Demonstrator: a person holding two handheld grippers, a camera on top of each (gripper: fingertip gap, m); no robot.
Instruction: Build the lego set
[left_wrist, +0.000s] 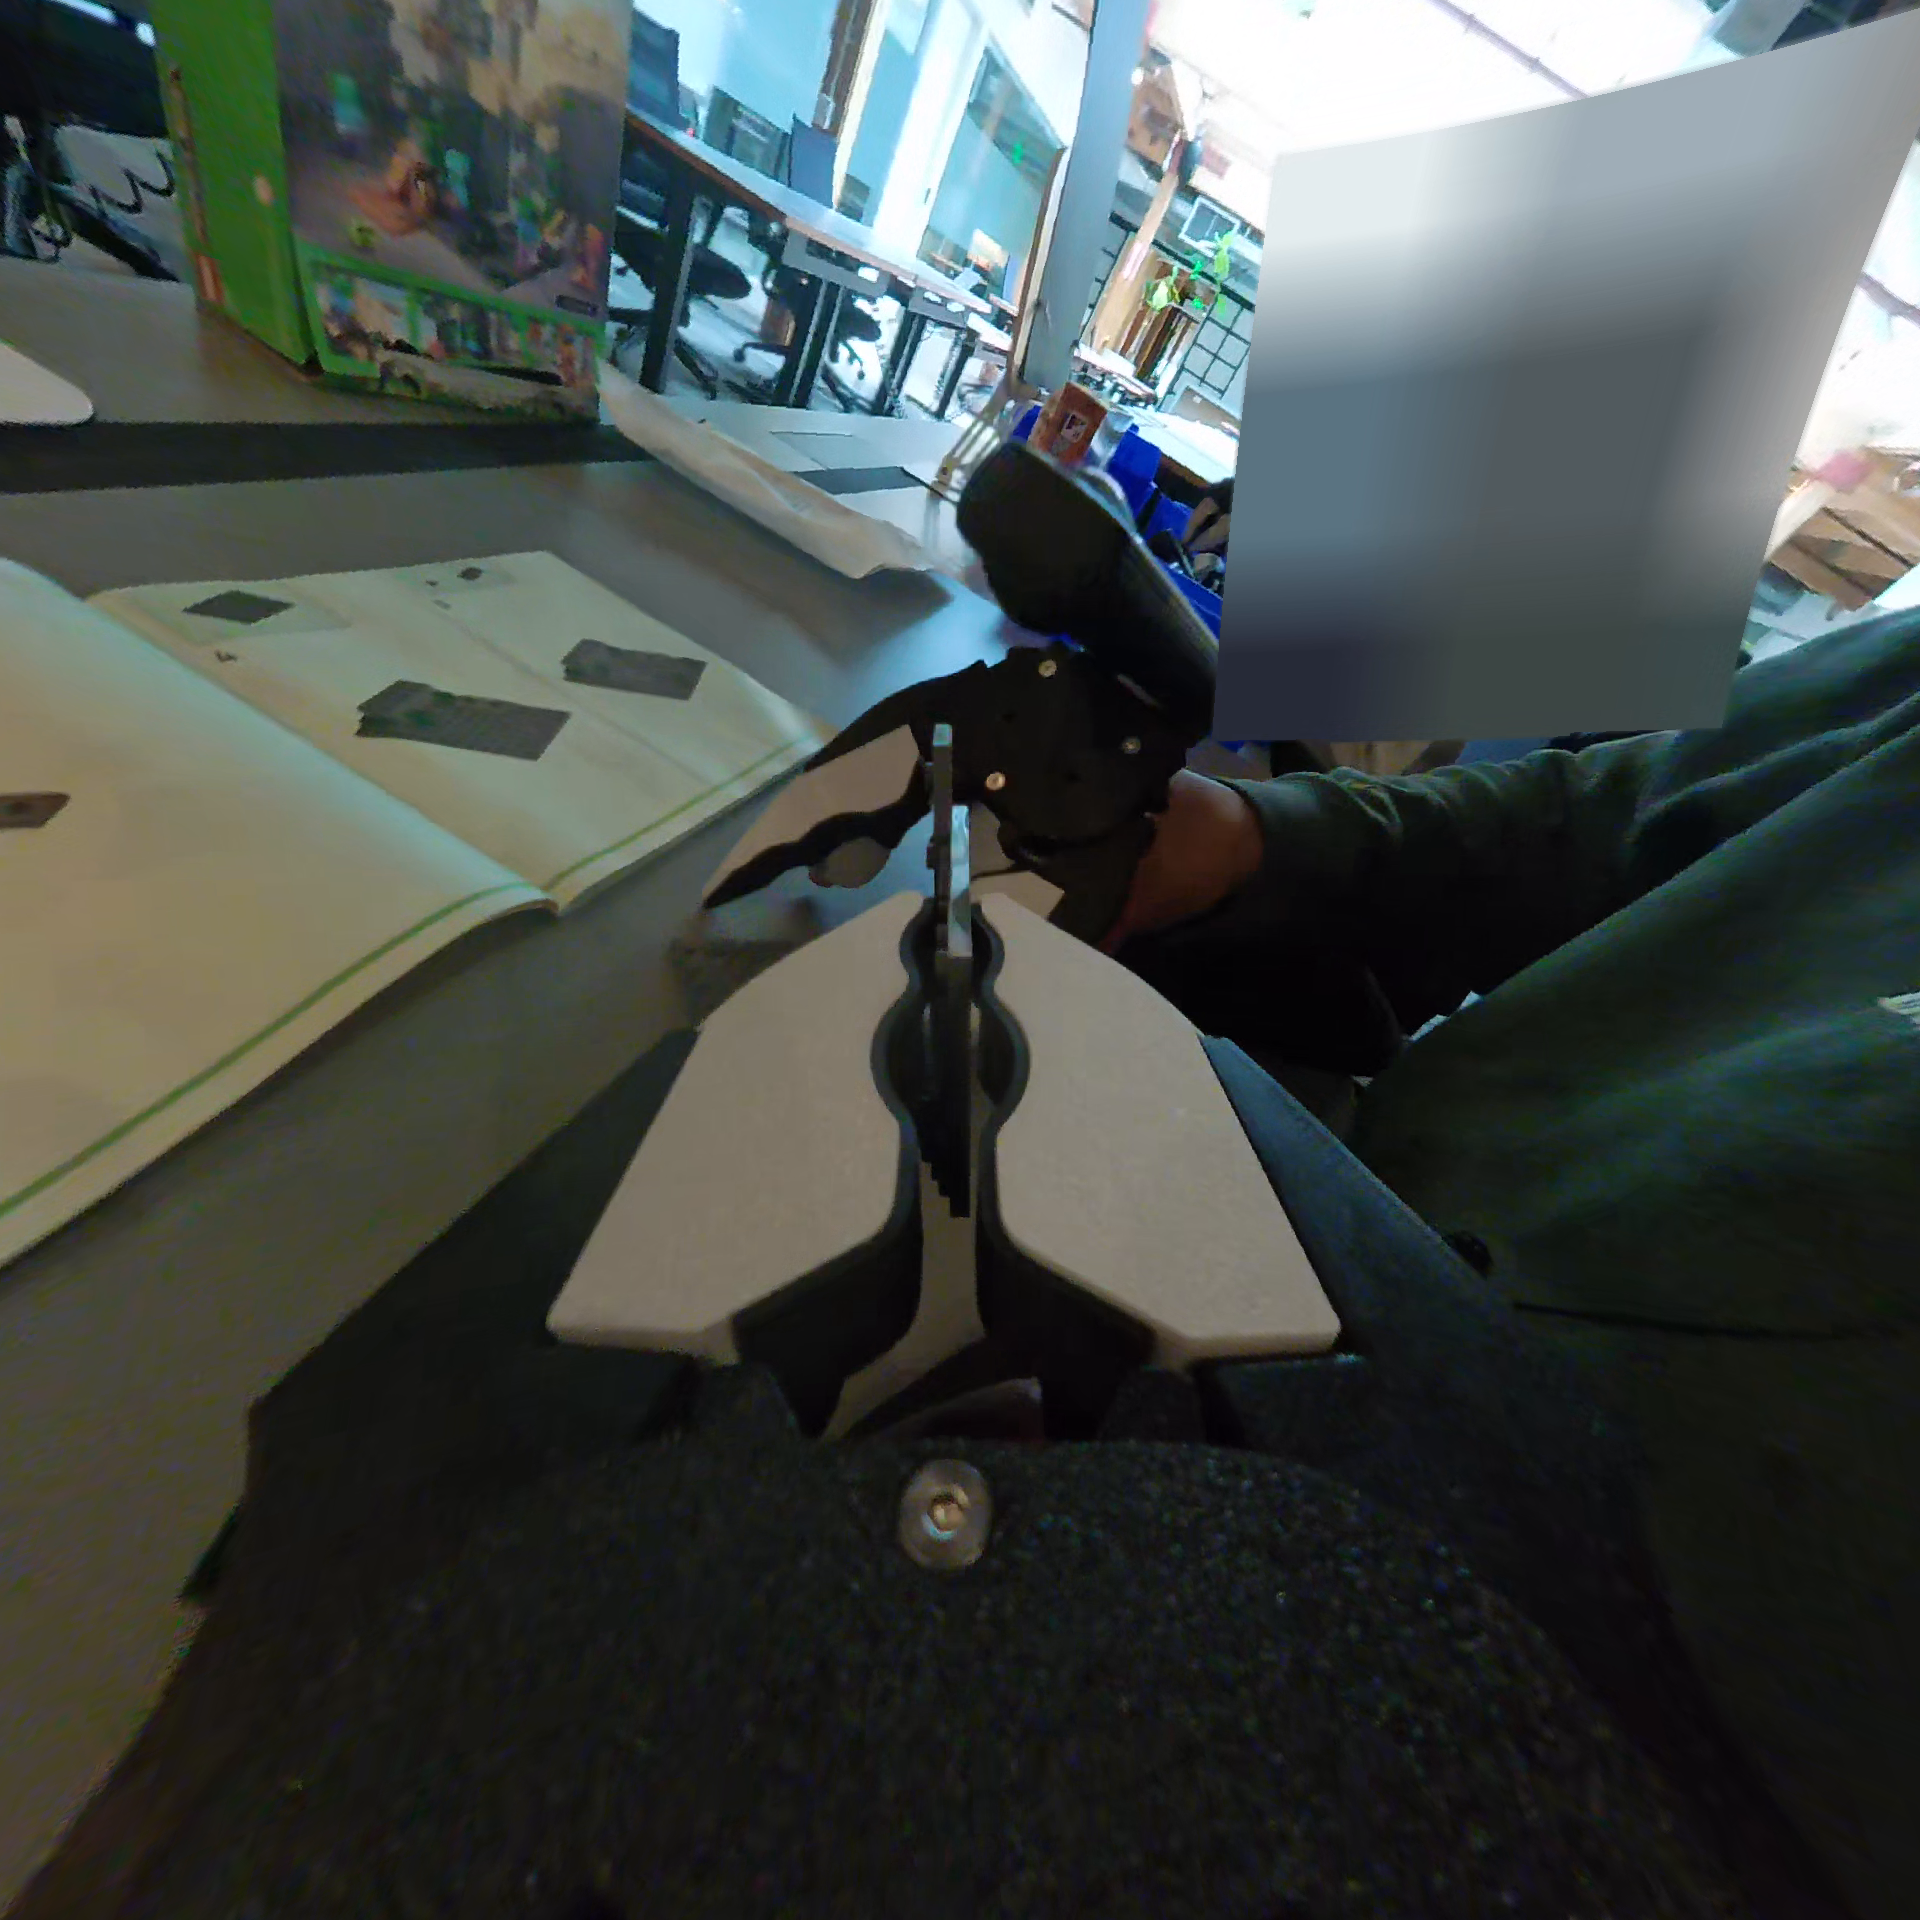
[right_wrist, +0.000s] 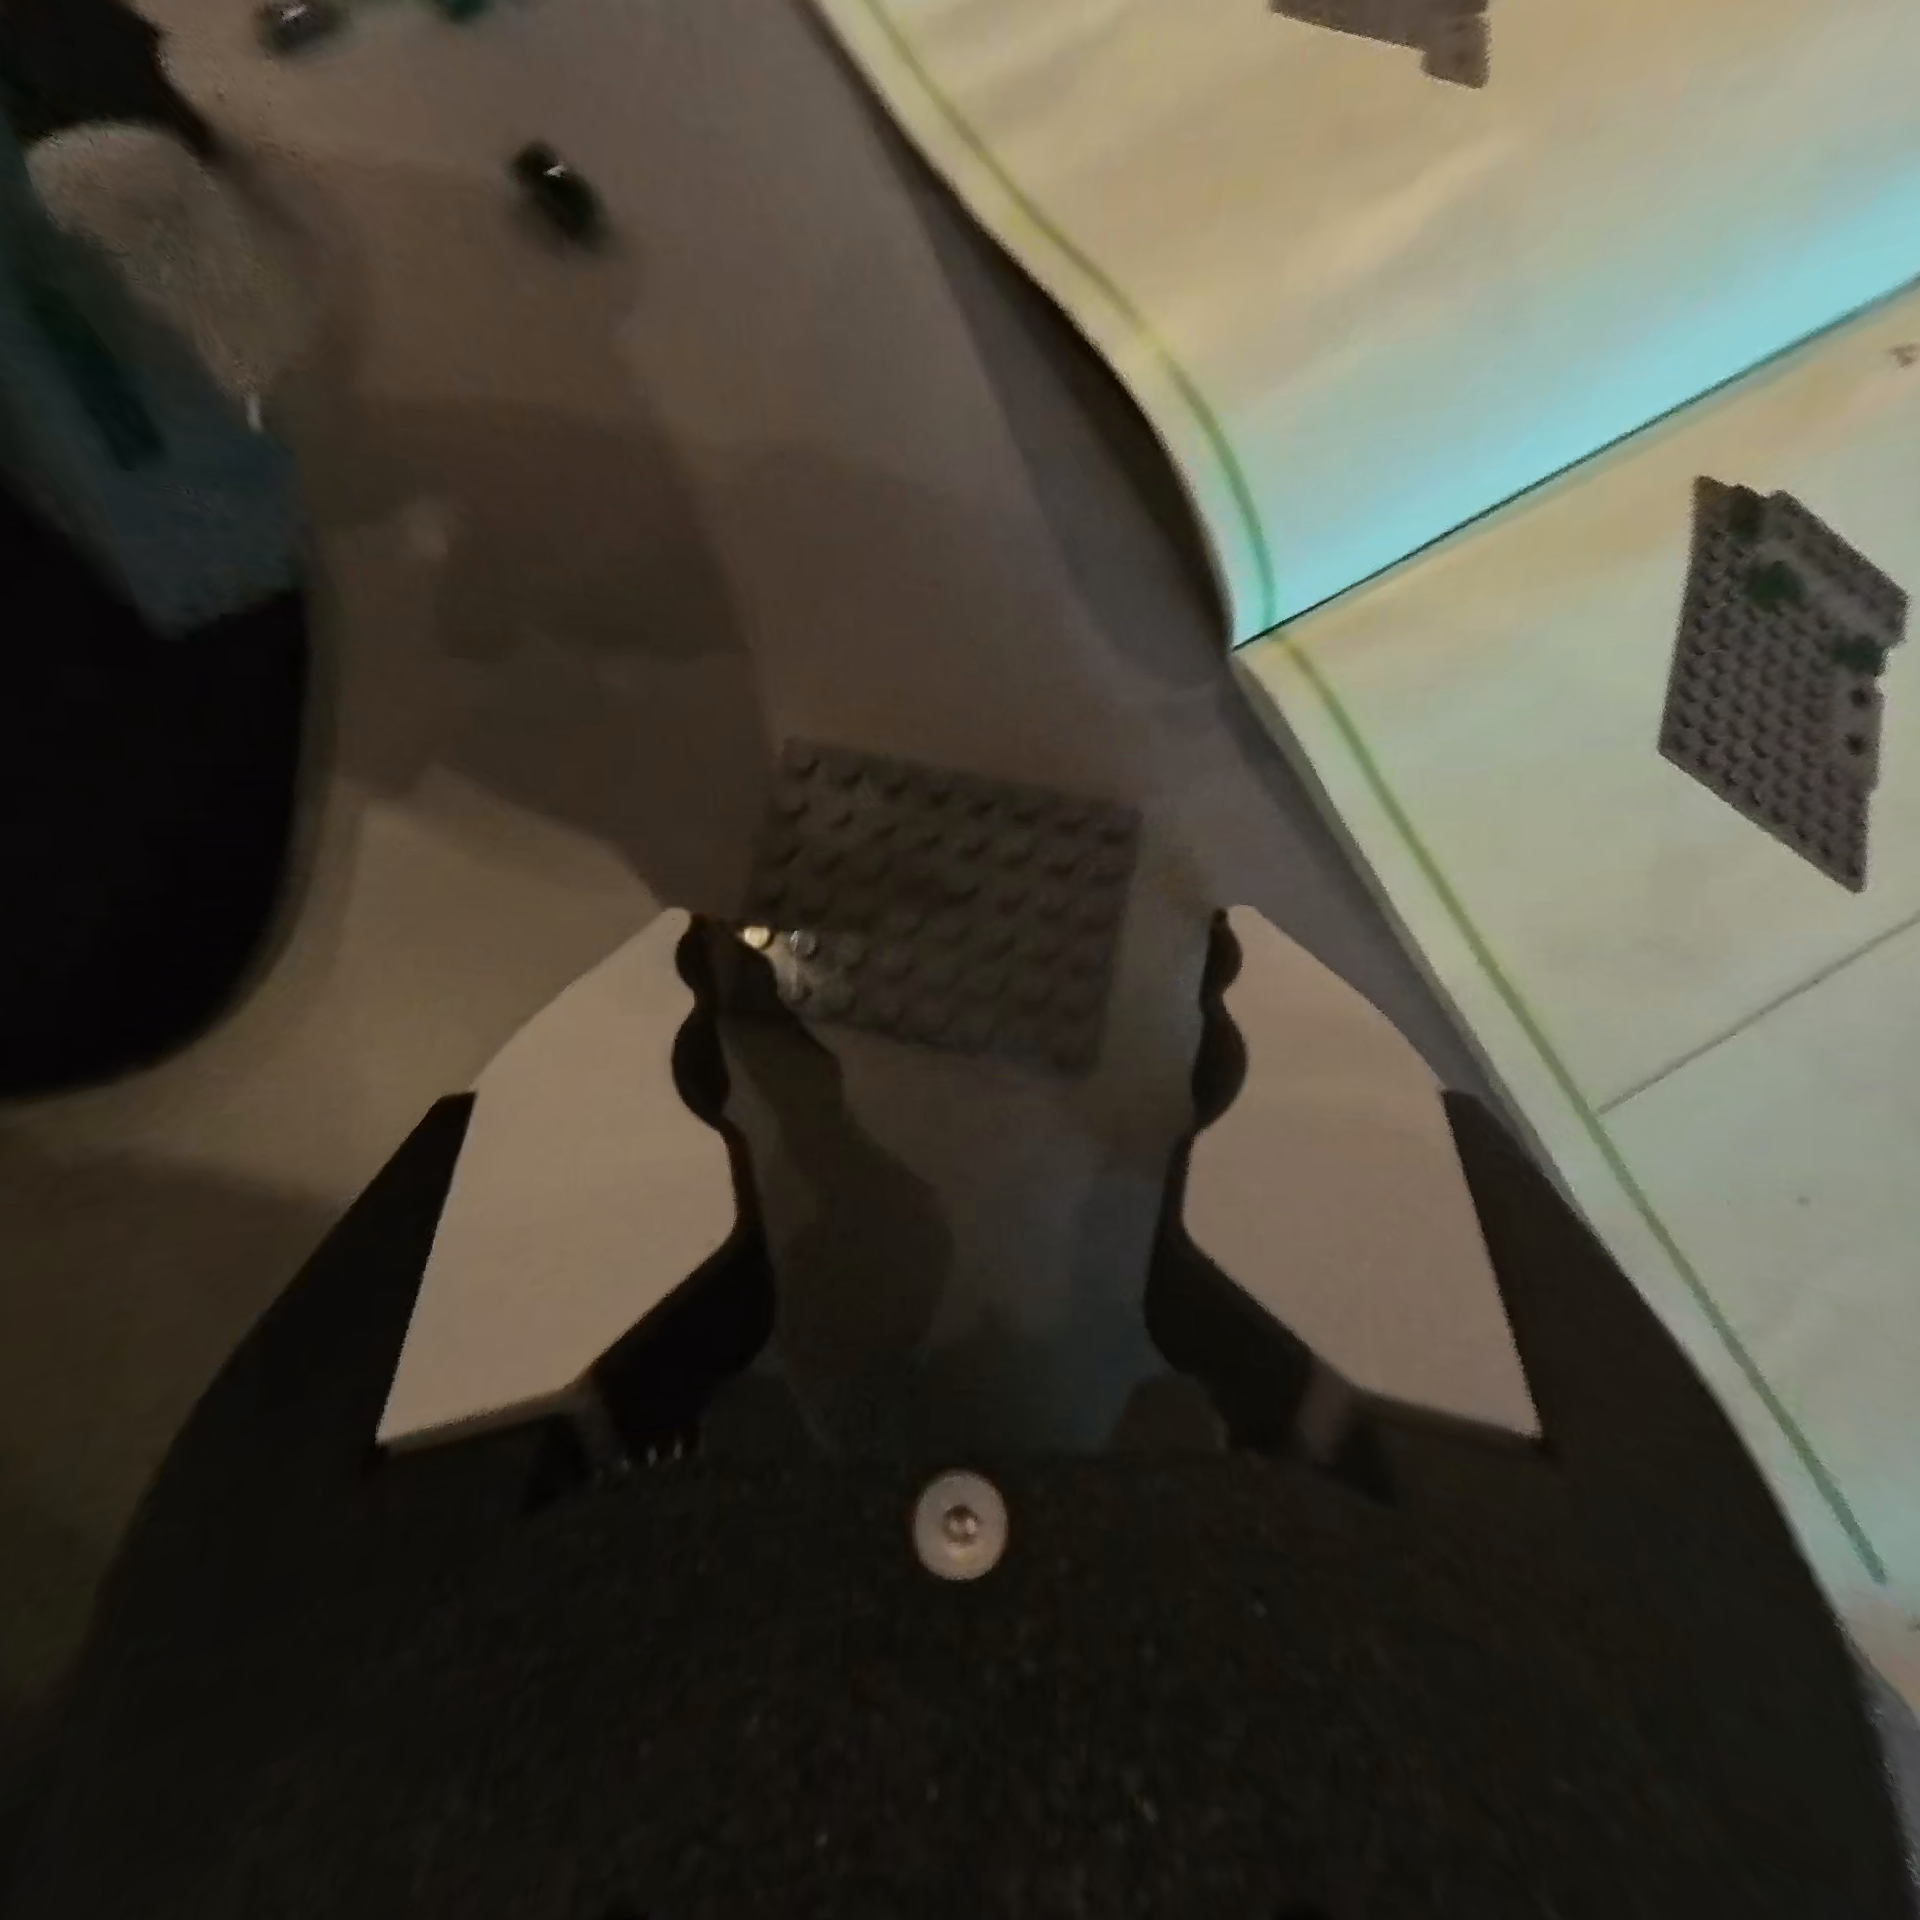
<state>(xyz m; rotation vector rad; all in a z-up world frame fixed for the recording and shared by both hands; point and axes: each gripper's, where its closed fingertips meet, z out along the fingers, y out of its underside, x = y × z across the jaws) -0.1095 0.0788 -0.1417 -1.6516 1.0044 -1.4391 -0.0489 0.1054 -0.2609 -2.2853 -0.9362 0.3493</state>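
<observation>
Lego plate (right_wrist: 940, 899) lies beside the instruction booklet (right_wrist: 1558, 312); your right gripper (right_wrist: 961, 935) spreads to grab it, your left gripper (left_wrist: 948, 914) pinching another plate (left_wrist: 945, 904) edge-on for joining.

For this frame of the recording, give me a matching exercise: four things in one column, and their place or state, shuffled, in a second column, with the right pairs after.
Things:
1. left gripper
2. right gripper
3. instruction booklet
4. green set box

Place or state:
A. standing upright at the far side of the table
B. lying open on the table
C. shut on a thin grey plate held on edge
D. open above a flat grey studded plate

Pairs: 1-C, 2-D, 3-B, 4-A
</observation>
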